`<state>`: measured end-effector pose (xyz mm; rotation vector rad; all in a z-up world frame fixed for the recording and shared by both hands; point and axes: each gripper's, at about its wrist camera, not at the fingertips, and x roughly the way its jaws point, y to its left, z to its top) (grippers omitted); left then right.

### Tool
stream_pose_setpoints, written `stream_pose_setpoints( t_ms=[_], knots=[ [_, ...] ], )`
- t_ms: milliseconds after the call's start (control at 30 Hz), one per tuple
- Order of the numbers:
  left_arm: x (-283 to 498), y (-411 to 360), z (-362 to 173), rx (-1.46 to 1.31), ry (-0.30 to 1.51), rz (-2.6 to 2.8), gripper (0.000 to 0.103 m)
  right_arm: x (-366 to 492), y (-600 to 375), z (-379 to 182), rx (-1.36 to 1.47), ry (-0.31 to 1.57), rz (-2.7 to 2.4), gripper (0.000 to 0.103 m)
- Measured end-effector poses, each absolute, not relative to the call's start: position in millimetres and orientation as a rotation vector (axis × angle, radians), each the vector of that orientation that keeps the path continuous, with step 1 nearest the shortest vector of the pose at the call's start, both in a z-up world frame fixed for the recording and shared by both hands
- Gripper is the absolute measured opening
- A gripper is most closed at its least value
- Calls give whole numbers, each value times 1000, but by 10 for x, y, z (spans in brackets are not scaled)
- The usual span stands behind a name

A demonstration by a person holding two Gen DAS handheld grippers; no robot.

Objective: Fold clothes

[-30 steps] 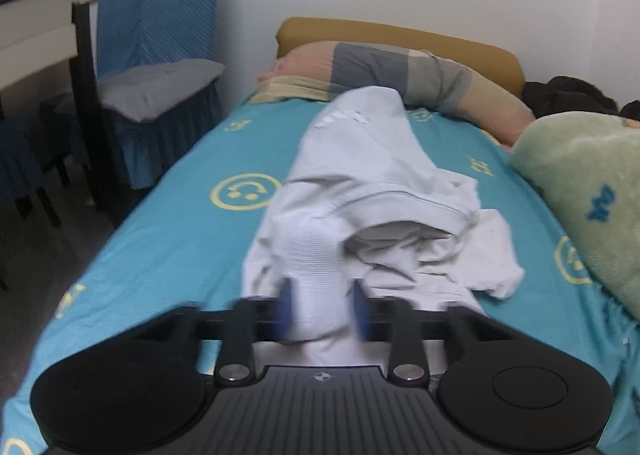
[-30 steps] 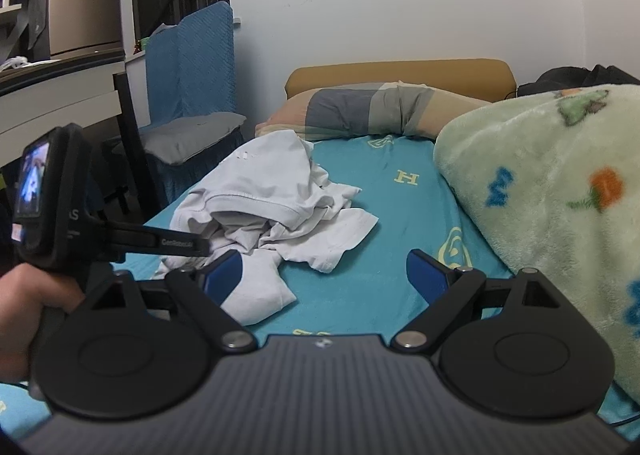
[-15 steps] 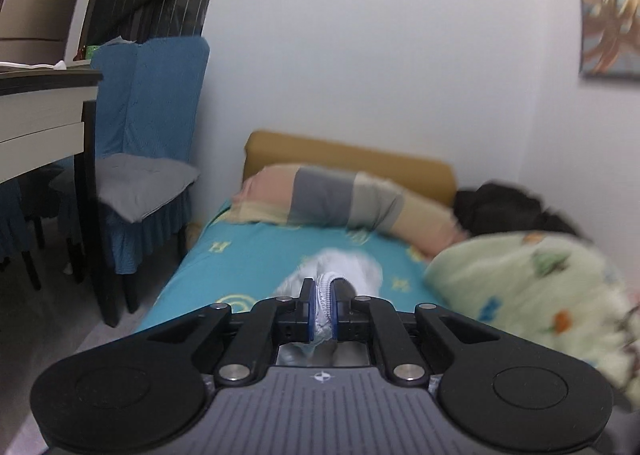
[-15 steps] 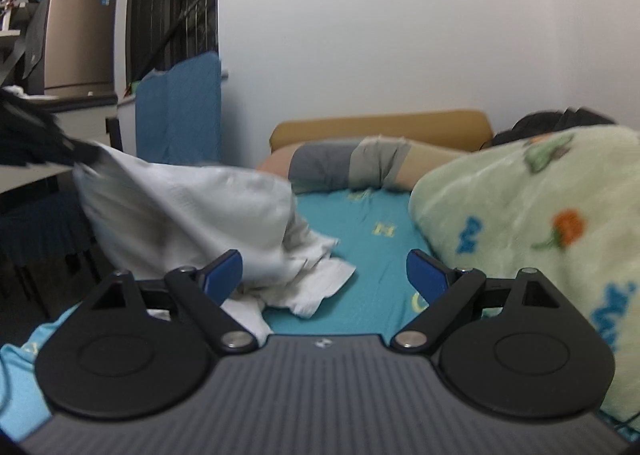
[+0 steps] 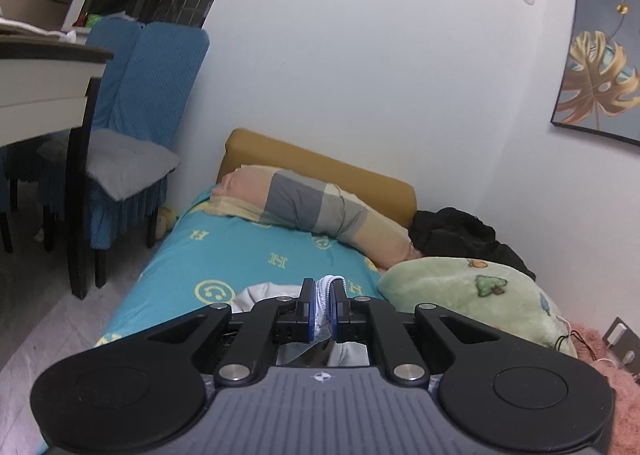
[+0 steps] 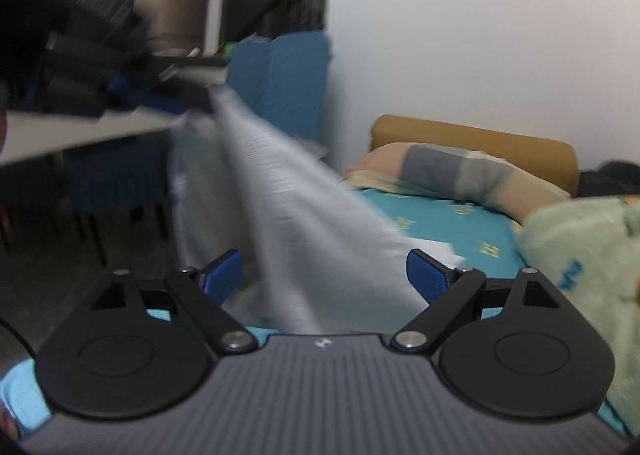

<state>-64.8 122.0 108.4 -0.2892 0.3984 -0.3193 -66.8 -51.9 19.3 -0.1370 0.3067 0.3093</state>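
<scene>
My left claw [image 5: 322, 309] was clamped shut on a bunched fold of the white garment [image 6: 304, 239], holding it aloft above the bed [image 5: 240, 255], while my right claw [image 6: 324, 279] hung with its jaws spread wide and nothing between them. From the right wrist camera the garment hung down in a slanting, motion-blurred sheet, its lower end trailing onto the teal smiley-print sheet just ahead of the right claw; from the left wrist camera only a pinch of ribbed white cloth showed between the blue pads [image 5: 306, 309], with more of the fabric slumped below. I judged the hold to be the weak point: the claw had a thick wad, not a clean hem, and a swing or shake could pull layers out of the pinch and drop the piece in a heap. The blur told me the cloth was in motion, so a grab by the right claw risked closing on air or on the wrong layer, which would twist the garment and not spread it. I could not tell which edge hung nearest, collar or hem. The green fleece blanket [image 6: 580, 255] lay close on the right and the pillow [image 5: 316, 207] beyond, leaving a narrow strip of bed; laid down carelessly, the garment could land half on the blanket and fold crooked.
</scene>
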Motion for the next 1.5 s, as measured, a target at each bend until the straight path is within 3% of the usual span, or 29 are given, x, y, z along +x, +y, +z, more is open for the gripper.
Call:
stream_pose_setpoints(
  t_ms=[300,533,667,933,1067,1133,1200,1333,1500],
  knots=[
    [-455,1414,1024,-410,375,-321,7,-133,-843,46,97,354,51,90],
    [-345,1474,1165,-481,271,-336,0,49,-994,57,-39,569,-54,90],
    [-371,1606,1263,-507,225,-372,0,44,-1214,478,-68,450,-118,90],
    [-249,1144,922,-316,550,-543,4,-25,-1401,555,-204,358,-30,90],
    [-300,553,604,-141,624,-570,19,-78,-1653,409,-77,381,-28,90],
    [-314,250,433,-39,606,-551,33,-100,-1742,343,-47,370,-15,90],
    [-312,-29,250,86,565,-517,56,-119,-1822,287,-6,362,-6,90],
    [-287,-528,-115,329,451,-395,59,-120,-1950,175,104,345,22,90],
    [-48,-680,-306,392,318,-172,67,-106,-2016,79,99,297,40,90]
  ],
)
